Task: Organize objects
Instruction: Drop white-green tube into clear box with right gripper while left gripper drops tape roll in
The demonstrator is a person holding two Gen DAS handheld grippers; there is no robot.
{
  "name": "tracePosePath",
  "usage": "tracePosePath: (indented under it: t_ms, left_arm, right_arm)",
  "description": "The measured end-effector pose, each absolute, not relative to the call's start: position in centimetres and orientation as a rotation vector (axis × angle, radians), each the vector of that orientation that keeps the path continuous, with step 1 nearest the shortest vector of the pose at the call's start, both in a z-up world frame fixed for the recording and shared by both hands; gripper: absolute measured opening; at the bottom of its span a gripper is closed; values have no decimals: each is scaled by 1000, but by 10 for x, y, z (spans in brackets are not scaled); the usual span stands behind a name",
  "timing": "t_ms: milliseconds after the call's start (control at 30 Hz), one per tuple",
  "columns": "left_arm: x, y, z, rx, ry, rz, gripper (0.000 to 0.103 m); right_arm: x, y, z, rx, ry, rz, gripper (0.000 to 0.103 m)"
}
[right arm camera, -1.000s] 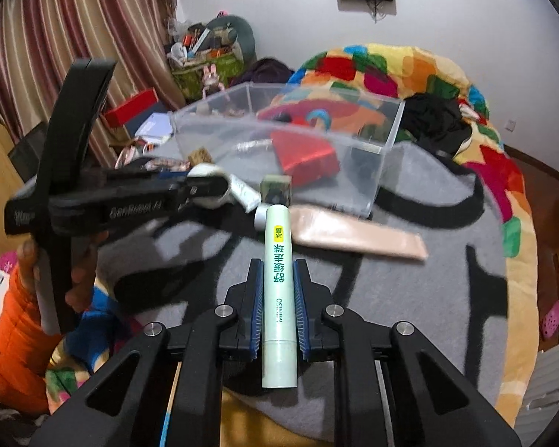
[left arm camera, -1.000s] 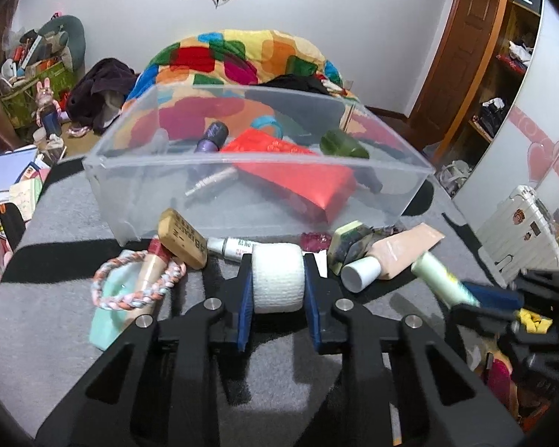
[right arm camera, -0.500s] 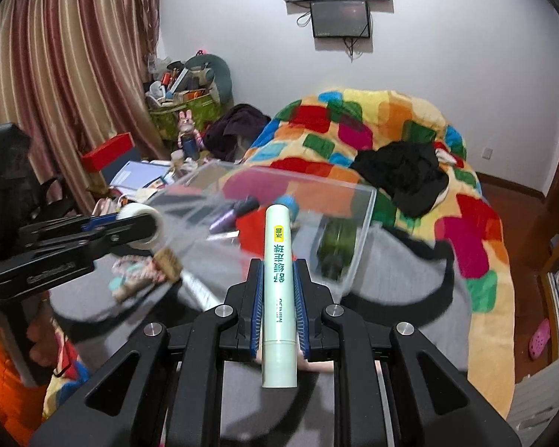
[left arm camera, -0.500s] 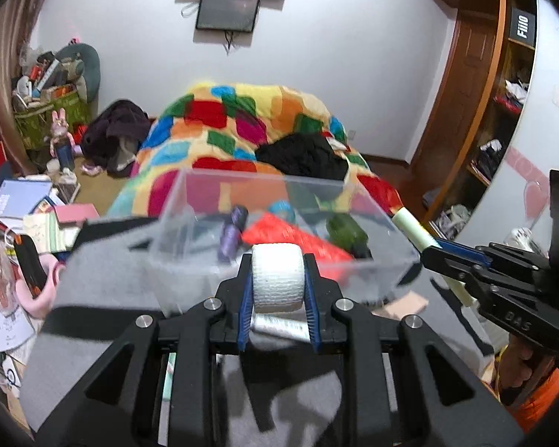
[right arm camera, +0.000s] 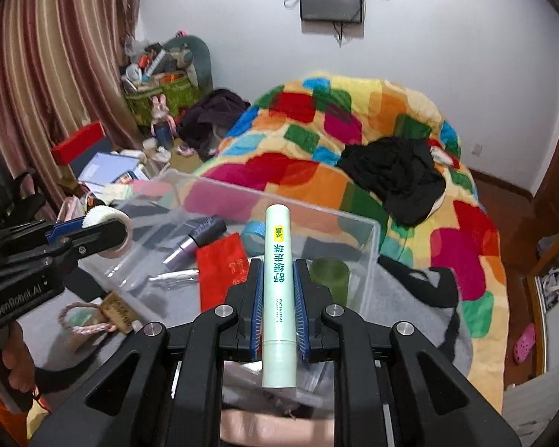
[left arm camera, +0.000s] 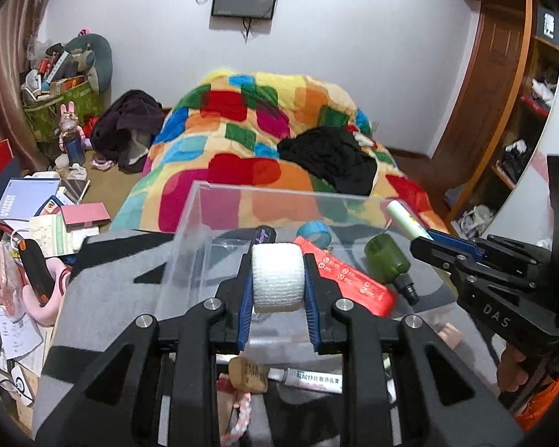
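Note:
My left gripper (left arm camera: 277, 260) is shut on a white bandage roll (left arm camera: 277, 277) and holds it over the near edge of the clear plastic bin (left arm camera: 190, 231). My right gripper (right arm camera: 278, 272) is shut on a pale green tube (right arm camera: 278, 290), also over the bin (right arm camera: 372, 246). The tube's tip shows in the left wrist view (left arm camera: 404, 219). The bin holds a red packet (left arm camera: 350, 279), a green bottle (left arm camera: 387, 260), a purple tube (right arm camera: 195, 240) and a blue tape ring (left arm camera: 313, 232).
On the grey blanket (left arm camera: 104, 279) before the bin lie a cork block (left arm camera: 248, 374), a small white tube (left arm camera: 311, 376), a braided ring (right arm camera: 84, 320) and a beige tube (right arm camera: 275, 428). A colourful quilt (left arm camera: 261, 123) lies behind. Clutter covers the floor at left (left arm camera: 37, 205).
Both grippers have lifted their objects from the blanket and moved forward over the bin. The bin now sits right under the fingertips.

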State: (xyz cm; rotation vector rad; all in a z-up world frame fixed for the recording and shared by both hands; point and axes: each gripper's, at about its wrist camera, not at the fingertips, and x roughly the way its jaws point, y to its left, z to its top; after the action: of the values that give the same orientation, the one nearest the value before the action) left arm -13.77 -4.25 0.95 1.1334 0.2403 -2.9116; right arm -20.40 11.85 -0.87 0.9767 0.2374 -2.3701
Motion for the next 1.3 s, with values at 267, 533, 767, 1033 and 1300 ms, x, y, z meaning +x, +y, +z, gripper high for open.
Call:
tracePosePath:
  t_ms: [267, 533, 767, 1033, 1300]
  left_arm:
    - [-158, -32, -13, 1247, 229, -2893, 24]
    - [-157, -18, -19, 1299, 173, -2925, 24]
    - [-150, -16, -11, 1297, 187, -2960, 24]
    - [-120, -24, 16, 1173, 198, -3012, 39]
    - [-82, -35, 38, 1045, 142, -3030, 56]
  right_arm:
    - [-221, 110, -39, 1107, 280, -2324, 14]
    - [-219, 109, -43, 1123, 290, -2316, 15]
    - [-207, 113, -33, 1082, 303, -2332, 15]
    - [-183, 124, -11, 995, 259, -2349, 30]
    - [-152, 132, 3, 905, 261, -2363, 44]
